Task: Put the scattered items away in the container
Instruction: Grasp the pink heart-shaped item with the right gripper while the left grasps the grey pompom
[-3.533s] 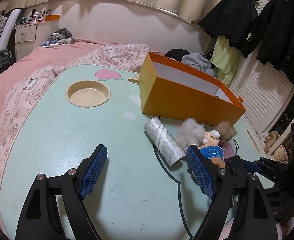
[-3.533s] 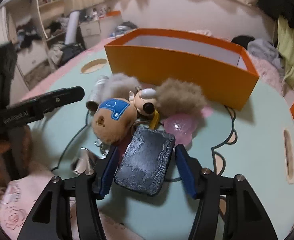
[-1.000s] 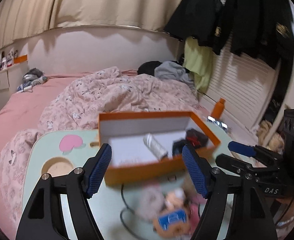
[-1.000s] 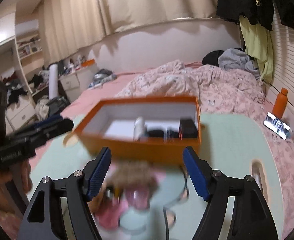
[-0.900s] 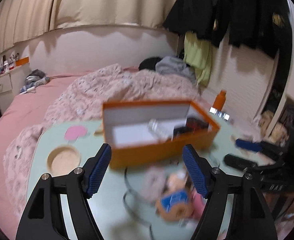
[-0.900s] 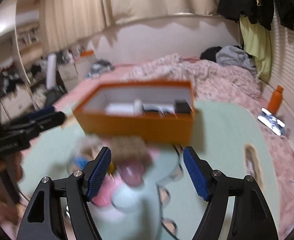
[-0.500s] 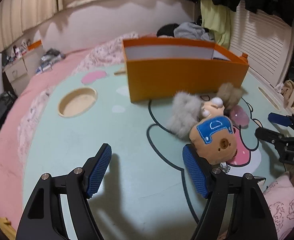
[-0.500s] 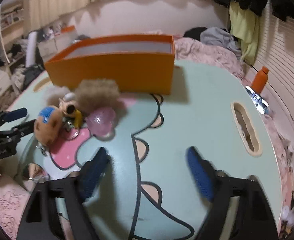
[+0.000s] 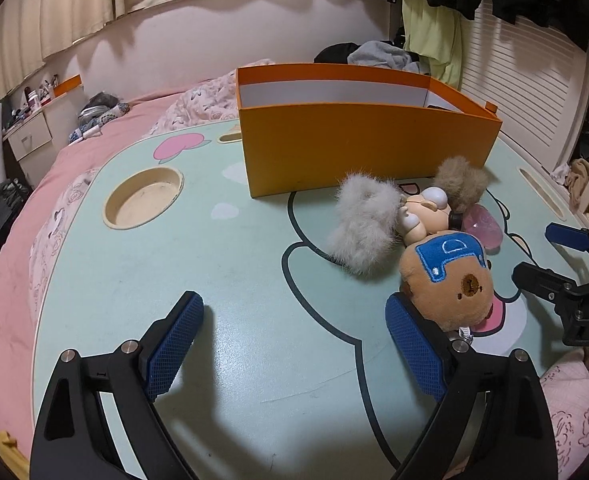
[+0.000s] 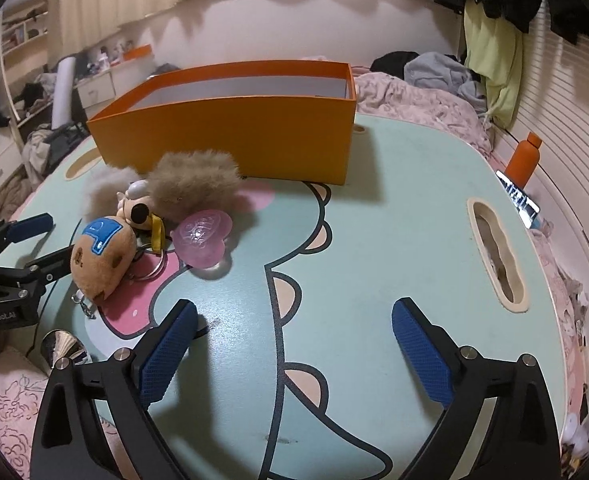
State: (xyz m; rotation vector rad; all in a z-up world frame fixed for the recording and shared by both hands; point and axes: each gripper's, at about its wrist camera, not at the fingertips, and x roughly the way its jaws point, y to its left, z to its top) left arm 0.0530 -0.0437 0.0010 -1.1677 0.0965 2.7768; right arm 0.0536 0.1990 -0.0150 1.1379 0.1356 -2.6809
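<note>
An orange box (image 9: 358, 148) (image 10: 230, 136) stands at the far side of the green table (image 9: 234, 280); its contents are hidden by its wall. In front of it lies a heap: a brown plush bear with a blue patch (image 9: 450, 276) (image 10: 102, 256), a small doll (image 9: 422, 212), a grey fur puff (image 9: 362, 220), a tan fur puff (image 10: 194, 184) and a pink heart case (image 10: 202, 236). My left gripper (image 9: 294, 344) is open and empty, its right finger beside the bear. My right gripper (image 10: 294, 344) is open and empty, right of the heap.
A round cup recess (image 9: 144, 196) is at the table's left. A slot (image 10: 498, 252) is cut near its right edge. An orange bottle (image 10: 524, 160) and a phone (image 10: 520, 200) lie on the bed beyond. A small silvery object (image 10: 62, 346) sits at the near edge.
Both grippers came down from above the box to low over the table. The roll and the dark case that lay on the table went into the box.
</note>
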